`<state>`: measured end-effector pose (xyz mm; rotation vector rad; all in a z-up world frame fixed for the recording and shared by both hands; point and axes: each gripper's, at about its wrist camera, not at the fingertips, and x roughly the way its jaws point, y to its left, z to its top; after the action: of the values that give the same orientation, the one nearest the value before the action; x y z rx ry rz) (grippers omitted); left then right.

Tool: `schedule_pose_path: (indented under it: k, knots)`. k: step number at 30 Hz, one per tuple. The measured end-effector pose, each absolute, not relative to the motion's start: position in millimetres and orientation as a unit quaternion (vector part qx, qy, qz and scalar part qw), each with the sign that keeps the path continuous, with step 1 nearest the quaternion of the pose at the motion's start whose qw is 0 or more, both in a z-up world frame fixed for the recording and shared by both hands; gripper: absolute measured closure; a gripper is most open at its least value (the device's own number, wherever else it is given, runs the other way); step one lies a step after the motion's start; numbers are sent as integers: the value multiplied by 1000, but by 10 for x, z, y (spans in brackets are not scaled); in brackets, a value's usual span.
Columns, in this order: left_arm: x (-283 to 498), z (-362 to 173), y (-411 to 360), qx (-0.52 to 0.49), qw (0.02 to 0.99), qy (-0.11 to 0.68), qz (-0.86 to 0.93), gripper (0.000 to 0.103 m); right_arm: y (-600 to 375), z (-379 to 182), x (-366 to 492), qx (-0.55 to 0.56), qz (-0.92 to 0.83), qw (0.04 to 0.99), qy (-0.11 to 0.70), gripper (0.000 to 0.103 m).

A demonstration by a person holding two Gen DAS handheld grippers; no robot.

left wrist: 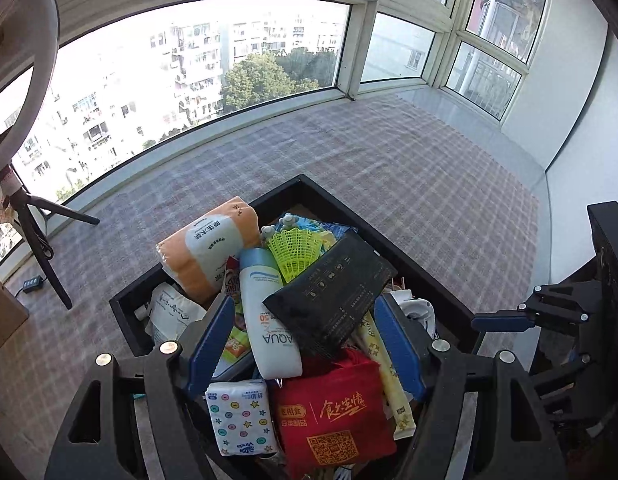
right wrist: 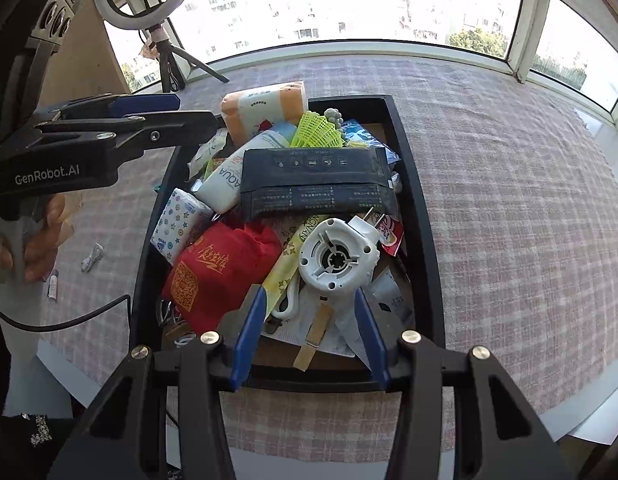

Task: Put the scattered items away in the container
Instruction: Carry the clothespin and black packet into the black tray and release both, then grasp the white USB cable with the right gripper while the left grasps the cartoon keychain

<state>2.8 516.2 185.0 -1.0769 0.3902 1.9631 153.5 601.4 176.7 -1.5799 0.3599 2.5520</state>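
1. Pretty much done from what I can see: the black tray on the checked cloth is heaped full. Black flat pack, white AQUA bottle, red bag, tissue pack, yellow-green shuttlecock and orange-and-white tissue roll pack are all inside.
2. The white plug-in gadget sits on the pile near the tray's near right corner, just ahead of the right gripper. Its jaws are spread with nothing pinched, so I'd guess it's just been dropped off.
3. Its long axis runs roughly near-to-far, prongs pointing to the far right, round face up.
4. Left gripper hovers over the pile, jaws wide and empty.
5. Still left: a small white cable and a little tube on the cloth beyond the tray's left edge.
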Motion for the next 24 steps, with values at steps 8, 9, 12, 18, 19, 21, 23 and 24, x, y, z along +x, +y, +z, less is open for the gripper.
schedule_pose_path:
  k: [8, 9, 12, 18, 19, 21, 23, 24]
  knots:
    - [-22, 1880, 4527, -435, 382, 138, 804, 33, 5691, 1829, 1239, -512, 852, 23, 103, 58]
    - [-36, 1879, 4427, -436, 374, 135, 807, 33, 5644, 1832, 1196, -512, 853, 19, 102, 58]
    - [-108, 1873, 4069, -443, 349, 123, 817, 33, 5478, 1842, 1051, -512, 853, 1, 99, 57]
    - [-257, 1867, 3270, -455, 291, 99, 836, 33, 5031, 1886, 761, -509, 856, -34, 80, 57]
    - [-279, 1866, 3128, -457, 282, 96, 838, 33, 4947, 1906, 715, -508, 857, -41, 78, 57]
    - [-320, 1871, 2833, -459, 263, 89, 844, 33, 4770, 1948, 616, -505, 859, -54, 70, 57]
    - [-362, 1875, 2489, -461, 240, 80, 851, 33, 4570, 1988, 516, -502, 860, -66, 61, 50]
    - [-379, 1881, 2342, -461, 231, 77, 853, 33, 4474, 2008, 472, -499, 861, -72, 57, 49]
